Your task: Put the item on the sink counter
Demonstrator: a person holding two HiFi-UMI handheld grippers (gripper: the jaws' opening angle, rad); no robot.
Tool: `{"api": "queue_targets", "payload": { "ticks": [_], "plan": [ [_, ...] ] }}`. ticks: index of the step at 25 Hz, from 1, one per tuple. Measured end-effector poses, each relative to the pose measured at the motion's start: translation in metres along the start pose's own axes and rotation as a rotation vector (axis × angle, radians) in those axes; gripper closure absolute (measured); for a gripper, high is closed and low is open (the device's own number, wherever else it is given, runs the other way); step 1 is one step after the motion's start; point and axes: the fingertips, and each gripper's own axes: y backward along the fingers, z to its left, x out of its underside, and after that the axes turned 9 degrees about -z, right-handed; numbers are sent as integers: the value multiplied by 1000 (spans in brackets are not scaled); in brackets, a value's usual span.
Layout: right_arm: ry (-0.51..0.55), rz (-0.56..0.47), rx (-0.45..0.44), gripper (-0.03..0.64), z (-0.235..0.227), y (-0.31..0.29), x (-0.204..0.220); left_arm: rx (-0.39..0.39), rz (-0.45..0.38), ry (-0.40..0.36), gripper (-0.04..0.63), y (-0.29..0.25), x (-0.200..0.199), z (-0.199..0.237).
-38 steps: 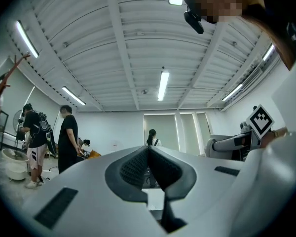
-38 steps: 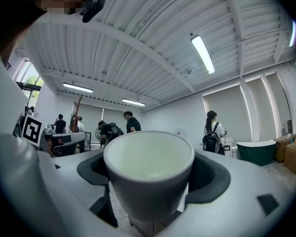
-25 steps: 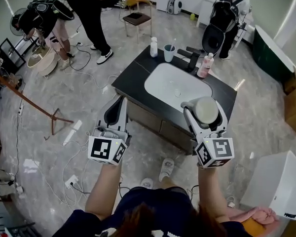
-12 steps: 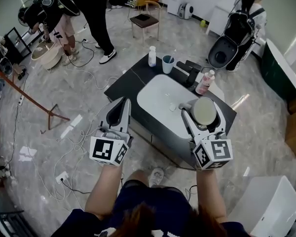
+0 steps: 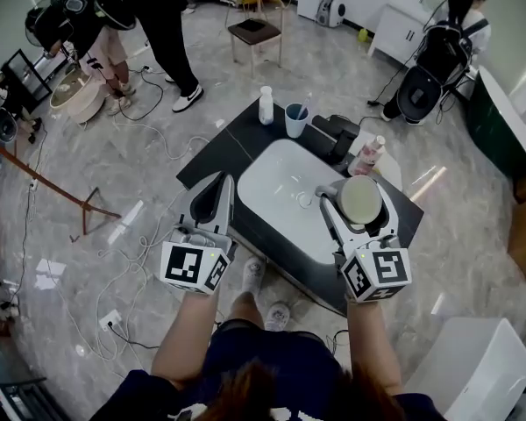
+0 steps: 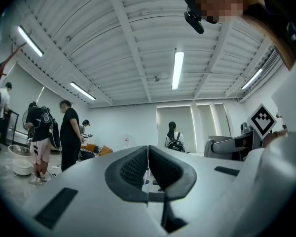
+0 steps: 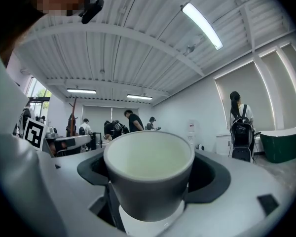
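1. Your right gripper (image 5: 360, 207) pinched a grey cup (image 7: 149, 172) between its jaws; the cup's pale mouth faced upward.
2. You held that cup over the right end of the black sink counter (image 5: 212, 152), just beside the white basin (image 5: 276, 187).
3. Your left gripper (image 6: 148, 169) had its jaws pressed together on nothing; it hung near the counter's left edge.
4. A white bottle (image 5: 266, 105) and a blue cup (image 5: 295, 119) stood at the counter's far side.
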Motion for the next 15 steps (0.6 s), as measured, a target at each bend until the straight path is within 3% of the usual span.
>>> {"api": "queue_targets", "payload": {
  "ticks": [8, 15],
  "plan": [
    [19, -22, 57, 169, -27, -99, -6, 59, -25, 13, 572, -96, 12, 59],
    [28, -16, 116, 169, -34, -171, 14, 108, -23, 38, 572, -163, 40, 120]
  ]
}}
